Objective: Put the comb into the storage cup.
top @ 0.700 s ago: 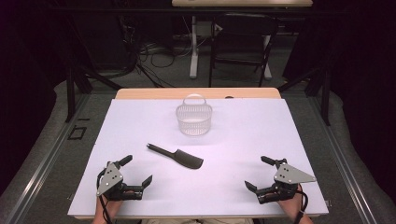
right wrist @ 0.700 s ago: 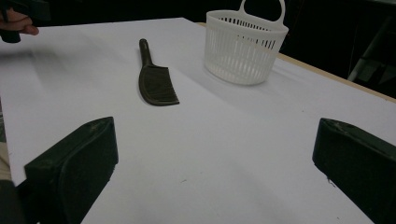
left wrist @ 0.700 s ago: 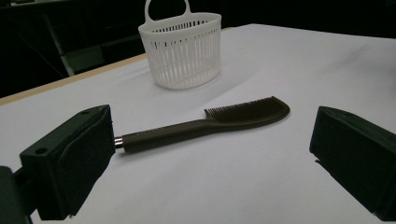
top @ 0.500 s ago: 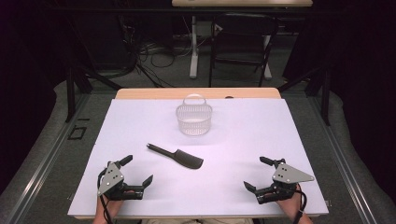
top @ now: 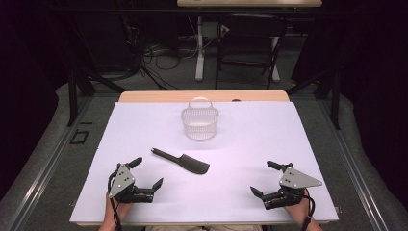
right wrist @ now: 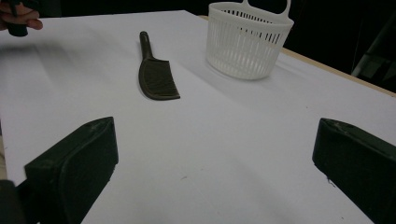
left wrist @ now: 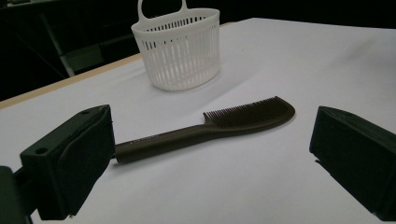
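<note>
While both grippers' jaws gape empty, the comb lies before the basket, unobstructed.

A dark comb lies flat on the white desk, ahead of the left tongs and just off to their right, touching neither pair. Its slim handle points away to the left; the broad toothed head sits nearer the middle, toward the right tongs, which stay well apart from it. In the left gripper view the comb stretches across between the 2 spread jaws, teeth facing away, curved spine toward the tongs. Beyond it, farther from both tongs, a white slatted basket stands upright, its loop handle raised at the back.
</note>
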Demonstrator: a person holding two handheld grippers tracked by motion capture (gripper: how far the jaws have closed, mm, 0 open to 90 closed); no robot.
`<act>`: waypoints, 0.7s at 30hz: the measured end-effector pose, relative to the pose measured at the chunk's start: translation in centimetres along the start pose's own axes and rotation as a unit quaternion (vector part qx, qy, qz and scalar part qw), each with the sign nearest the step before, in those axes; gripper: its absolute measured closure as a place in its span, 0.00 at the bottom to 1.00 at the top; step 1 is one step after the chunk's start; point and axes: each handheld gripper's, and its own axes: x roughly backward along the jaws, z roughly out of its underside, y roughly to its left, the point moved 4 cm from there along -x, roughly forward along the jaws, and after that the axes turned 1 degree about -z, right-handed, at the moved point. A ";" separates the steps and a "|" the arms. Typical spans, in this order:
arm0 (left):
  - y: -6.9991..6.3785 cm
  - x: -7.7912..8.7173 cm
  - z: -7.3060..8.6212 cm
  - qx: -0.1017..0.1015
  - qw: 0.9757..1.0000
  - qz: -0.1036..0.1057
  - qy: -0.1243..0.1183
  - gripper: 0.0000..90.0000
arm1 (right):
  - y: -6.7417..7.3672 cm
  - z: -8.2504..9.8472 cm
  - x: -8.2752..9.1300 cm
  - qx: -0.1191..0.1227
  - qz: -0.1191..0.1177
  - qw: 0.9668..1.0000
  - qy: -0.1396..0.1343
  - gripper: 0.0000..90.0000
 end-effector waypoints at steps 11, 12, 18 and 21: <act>0.4 -1.3 -0.6 -0.002 1.000 -0.007 0.000 0.00 | 0.1 0.0 -0.2 0.003 0.001 1.000 0.002 0.00; 0.4 -1.5 -0.6 -0.002 1.000 -0.008 0.001 0.00 | 0.0 0.0 -0.3 0.004 0.000 1.000 0.003 0.00; 0.7 -2.1 -0.8 -0.008 1.000 -0.016 0.003 0.00 | -0.1 0.1 -0.3 0.002 -0.002 1.000 0.004 0.00; 0.9 -2.4 -0.9 -0.006 1.000 -0.019 0.004 0.01 | -0.3 0.0 -0.3 0.002 0.000 1.000 0.001 0.00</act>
